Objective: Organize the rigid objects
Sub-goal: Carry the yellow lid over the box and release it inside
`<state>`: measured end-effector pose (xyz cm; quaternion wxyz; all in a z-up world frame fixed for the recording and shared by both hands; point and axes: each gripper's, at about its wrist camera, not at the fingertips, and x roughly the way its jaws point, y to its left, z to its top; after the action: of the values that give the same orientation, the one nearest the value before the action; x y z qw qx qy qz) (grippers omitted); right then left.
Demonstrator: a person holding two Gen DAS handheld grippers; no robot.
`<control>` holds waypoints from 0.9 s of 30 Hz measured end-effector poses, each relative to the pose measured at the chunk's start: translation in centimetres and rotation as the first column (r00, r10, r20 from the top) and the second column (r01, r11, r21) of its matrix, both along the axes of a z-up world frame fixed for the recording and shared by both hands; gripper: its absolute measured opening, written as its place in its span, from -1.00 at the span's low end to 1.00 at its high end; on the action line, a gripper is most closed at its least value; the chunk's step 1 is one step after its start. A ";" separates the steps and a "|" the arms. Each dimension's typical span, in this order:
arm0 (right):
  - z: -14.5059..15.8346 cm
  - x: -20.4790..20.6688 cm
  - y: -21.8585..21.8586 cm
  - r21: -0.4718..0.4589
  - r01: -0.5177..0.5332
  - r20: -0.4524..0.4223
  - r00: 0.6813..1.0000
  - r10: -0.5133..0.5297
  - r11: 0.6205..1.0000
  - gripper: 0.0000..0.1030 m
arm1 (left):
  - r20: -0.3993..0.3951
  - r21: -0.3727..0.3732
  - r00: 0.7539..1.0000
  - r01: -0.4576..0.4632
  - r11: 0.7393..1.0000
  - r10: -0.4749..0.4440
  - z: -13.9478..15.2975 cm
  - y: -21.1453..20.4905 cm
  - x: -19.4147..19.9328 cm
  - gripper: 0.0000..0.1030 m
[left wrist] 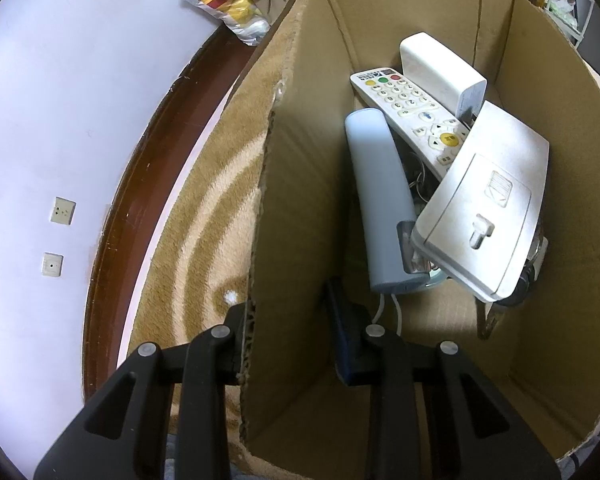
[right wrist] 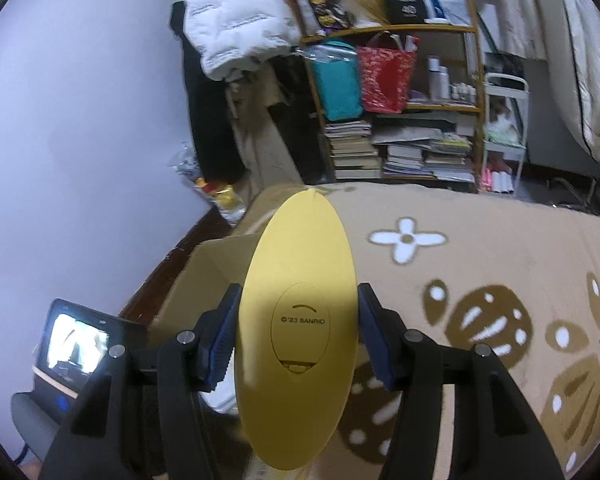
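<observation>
Over the patterned blanket (right wrist: 480, 248), the right gripper (right wrist: 296, 332) clamped a yellow oval device (right wrist: 296, 320) before the cardboard box (left wrist: 300, 200), whose wall the left gripper (left wrist: 288, 320) straddled, fingers spread, beside remotes (left wrist: 412, 108).

Remote (left wrist: 412, 114), handset (left wrist: 384, 200), wall plate (left wrist: 488, 216) in box (left wrist: 300, 208), box on blanket (left wrist: 204, 216), wall (left wrist: 60, 100) left.

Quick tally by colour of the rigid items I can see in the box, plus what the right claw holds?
White: 3 (button remote, rounded block, flat rectangular device)
Pale blue: 1 (slim handset)
Yellow: 1 (oval plastic gadget)
Total: 5
</observation>
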<state>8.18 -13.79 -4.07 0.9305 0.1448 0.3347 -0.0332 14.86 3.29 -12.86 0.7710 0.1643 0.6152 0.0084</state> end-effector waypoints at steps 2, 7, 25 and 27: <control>0.0 0.3 0.7 -0.001 -0.020 -0.003 1.000 0.020 1.000 0.16 | 0.000 -0.003 1.000 -0.001 1.000 0.001 0.0 0.1 0.0 -0.46; -0.6 0.4 1.8 0.039 -0.069 -0.011 0.998 0.069 0.997 0.16 | 0.000 -0.005 1.000 -0.002 1.000 0.002 0.1 0.2 -0.1 -0.47; -3.1 -0.6 2.2 0.137 -0.108 -0.045 0.992 0.115 0.985 0.17 | 0.010 -0.016 1.000 -0.005 1.000 0.005 -0.1 0.5 -0.3 -0.46; -3.2 -0.8 2.3 0.141 -0.110 -0.052 0.992 0.118 0.984 0.18 | 0.013 -0.022 1.000 -0.009 1.000 0.009 -0.1 0.7 -0.4 -0.46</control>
<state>7.41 -11.48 -7.32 0.9082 0.1881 0.3717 0.0389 14.41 4.00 -12.91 0.7767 0.1531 0.6109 0.0062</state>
